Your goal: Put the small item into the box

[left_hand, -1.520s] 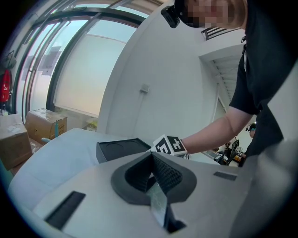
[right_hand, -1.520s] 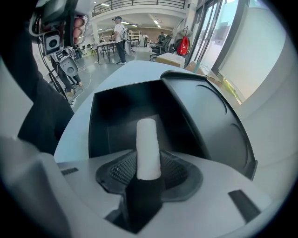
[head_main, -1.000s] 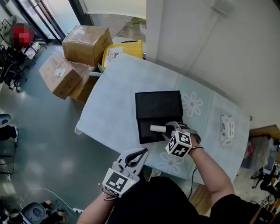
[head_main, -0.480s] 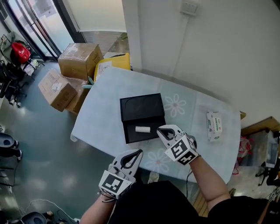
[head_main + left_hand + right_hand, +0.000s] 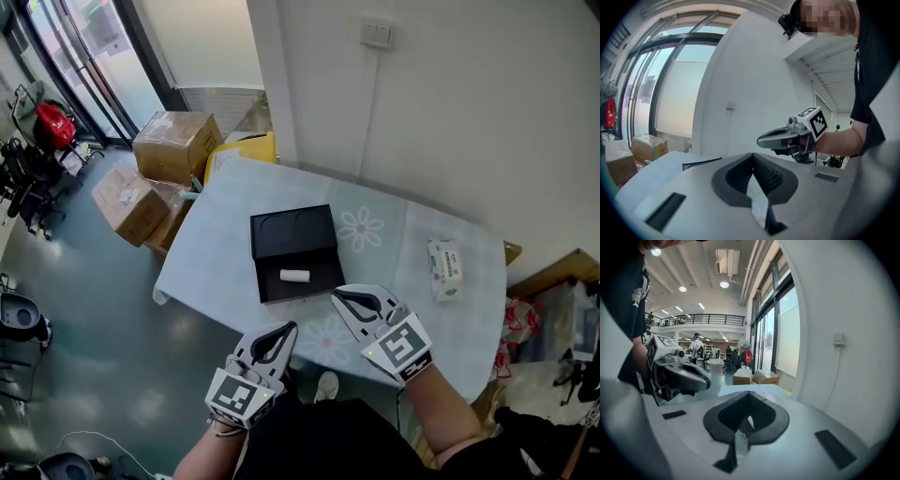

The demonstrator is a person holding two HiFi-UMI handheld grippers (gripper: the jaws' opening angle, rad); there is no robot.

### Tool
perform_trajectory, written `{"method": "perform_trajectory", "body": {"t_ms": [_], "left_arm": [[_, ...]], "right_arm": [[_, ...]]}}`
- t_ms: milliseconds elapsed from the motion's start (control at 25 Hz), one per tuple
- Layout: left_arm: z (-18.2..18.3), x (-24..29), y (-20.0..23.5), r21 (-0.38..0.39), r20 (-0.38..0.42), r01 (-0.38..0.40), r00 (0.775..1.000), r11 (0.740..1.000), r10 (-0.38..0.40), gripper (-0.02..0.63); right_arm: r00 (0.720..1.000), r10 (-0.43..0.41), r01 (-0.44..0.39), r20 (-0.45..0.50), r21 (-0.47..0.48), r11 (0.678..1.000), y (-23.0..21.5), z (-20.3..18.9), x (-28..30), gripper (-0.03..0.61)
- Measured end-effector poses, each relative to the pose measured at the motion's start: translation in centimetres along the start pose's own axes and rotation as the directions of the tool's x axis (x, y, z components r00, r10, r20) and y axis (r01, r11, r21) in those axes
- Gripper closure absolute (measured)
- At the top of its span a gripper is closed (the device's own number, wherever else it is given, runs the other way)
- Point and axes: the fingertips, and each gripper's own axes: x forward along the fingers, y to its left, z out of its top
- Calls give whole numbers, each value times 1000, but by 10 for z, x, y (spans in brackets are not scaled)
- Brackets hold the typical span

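Grippers first: the left gripper and the right gripper are held in the air on the near side of the worktop, each with its jaws together and nothing between them. Beyond them lies the open black box. The small item, a short white cylinder, rests on its side in the nearer half of the box, clear of both grippers; placement appears complete. Handling estimate: light, probably rigid, smooth-sided and liable to roll. If a regrasp is needed, close the jaws across the middle of its round body, not on the ends. Further right, a packet of wipes lies on the worktop. Cardboard boxes stand on the floor beyond the far-left corner.
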Motion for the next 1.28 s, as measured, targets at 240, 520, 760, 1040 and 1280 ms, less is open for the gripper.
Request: {"method": "perform_trajectory", "body": {"t_ms": [240, 520, 760, 1040, 1280], "left_arm": [[3, -17, -4, 16, -7, -16, 1000, 1000, 17, 615], [5, -37, 2, 4, -8, 13, 1000, 1000, -13, 615], [-1, -66, 14, 16, -8, 72, 997, 997, -72, 615], [-5, -98, 15, 24, 12, 136, 991, 990, -137, 615], [-9, -122, 12, 12, 14, 177, 984, 984, -177, 615]], "right_arm": [[998, 1, -5, 56, 62, 998, 23, 6, -14, 569], [997, 5, -19, 80, 177, 984, 56, 3, -10, 569], [997, -37, 23, 66, 210, 977, 89, 8, 3, 569], [994, -89, 73, 66, 209, 975, 129, 22, 7, 569], [989, -130, 114, 68, 208, 972, 157, 29, 6, 569]]}}
